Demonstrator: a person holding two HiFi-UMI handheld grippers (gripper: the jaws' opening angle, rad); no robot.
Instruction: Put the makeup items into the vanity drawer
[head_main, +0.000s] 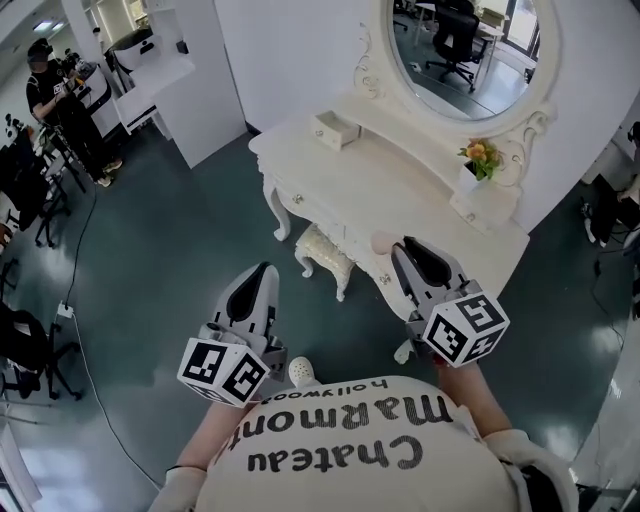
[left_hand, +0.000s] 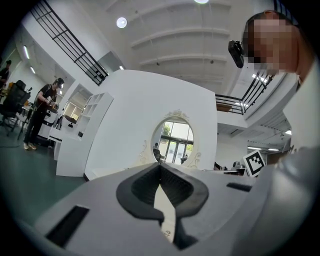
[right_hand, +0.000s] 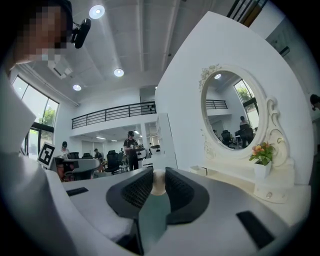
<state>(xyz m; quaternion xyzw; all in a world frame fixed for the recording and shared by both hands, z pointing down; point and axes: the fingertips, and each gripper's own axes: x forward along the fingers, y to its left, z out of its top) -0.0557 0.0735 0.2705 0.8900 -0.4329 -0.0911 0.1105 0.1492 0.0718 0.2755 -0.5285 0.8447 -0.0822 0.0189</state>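
Observation:
A white vanity table (head_main: 400, 175) with an oval mirror (head_main: 465, 50) stands ahead of me, its front drawer (head_main: 310, 205) closed. My right gripper (head_main: 398, 246) hovers over the table's near edge, shut on a small pinkish-cream rounded makeup item (head_main: 383, 241). The right gripper view shows that item (right_hand: 159, 184) pinched at the tips of the right gripper (right_hand: 159, 175). My left gripper (head_main: 263, 270) hangs over the floor left of the table; in the left gripper view the left gripper (left_hand: 160, 167) has its pads meeting at the tip with nothing between them.
A small white drawer box (head_main: 336, 128) sits on the tabletop's far left, a flower pot (head_main: 478, 160) on a raised block at the right. A white stool (head_main: 325, 255) stands under the table. A person (head_main: 60, 100) and desks are at the far left.

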